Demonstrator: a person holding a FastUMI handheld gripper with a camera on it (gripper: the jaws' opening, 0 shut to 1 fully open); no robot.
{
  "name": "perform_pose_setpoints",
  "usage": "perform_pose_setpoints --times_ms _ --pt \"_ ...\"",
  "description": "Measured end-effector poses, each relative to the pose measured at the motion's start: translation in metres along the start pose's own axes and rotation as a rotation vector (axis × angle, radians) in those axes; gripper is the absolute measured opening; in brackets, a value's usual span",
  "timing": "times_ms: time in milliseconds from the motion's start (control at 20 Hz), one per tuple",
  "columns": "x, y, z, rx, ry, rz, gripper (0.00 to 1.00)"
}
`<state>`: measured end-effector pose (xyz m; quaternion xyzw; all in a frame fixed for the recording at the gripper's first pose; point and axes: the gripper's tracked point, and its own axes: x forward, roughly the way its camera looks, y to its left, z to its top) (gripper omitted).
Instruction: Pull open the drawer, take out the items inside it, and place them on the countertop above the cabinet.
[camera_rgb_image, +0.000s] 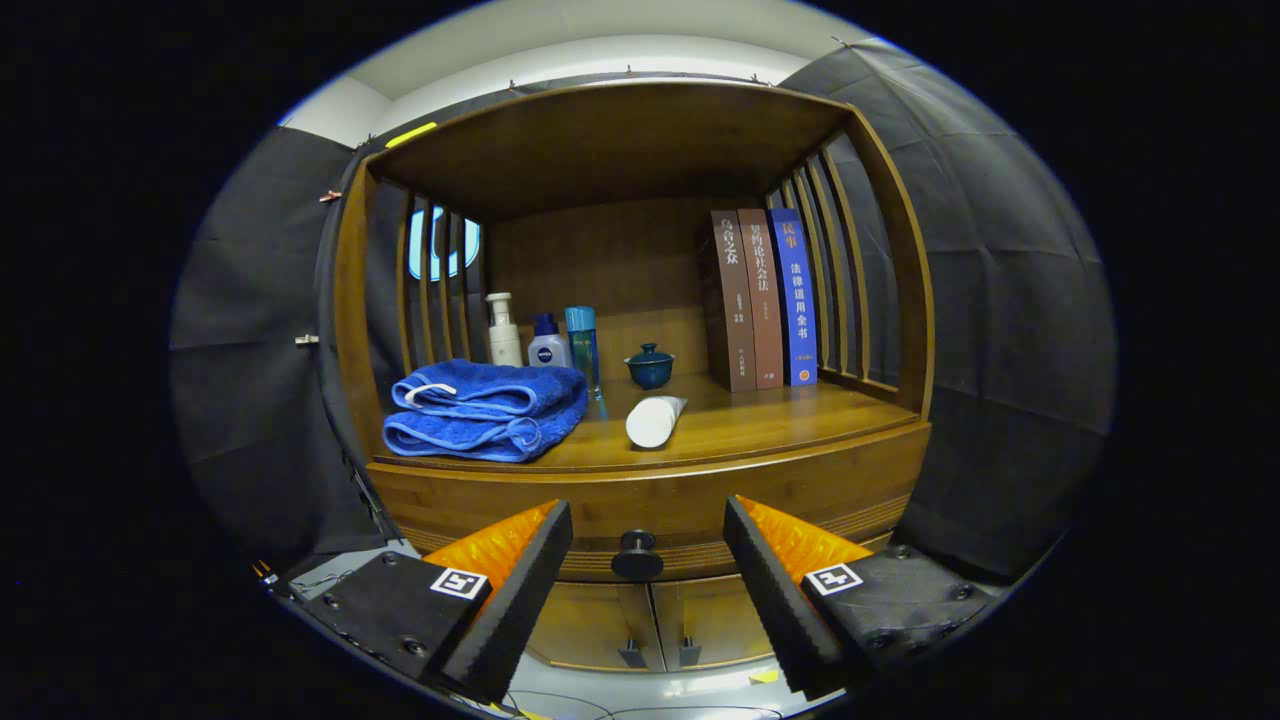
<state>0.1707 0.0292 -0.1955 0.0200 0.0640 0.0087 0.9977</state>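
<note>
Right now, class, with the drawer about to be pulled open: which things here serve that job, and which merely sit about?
Job:
- round dark drawer knob, between the open tongs, untouched
- closed wooden drawer front
- wooden countertop

Lying about:
- folded blue towel
- white tube on its side
- dark teal lidded cup
- three upright books
- three bottles
</note>
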Motion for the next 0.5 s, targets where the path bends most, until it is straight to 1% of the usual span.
perform_pose_setpoints --times_ms 300,500 --pt "-0.067 0.017 0.067 -0.013 -0.023 0.044 1.00" --pt "-0.101 0.028 0.099 -0.020 -0.023 0.079 0.99"
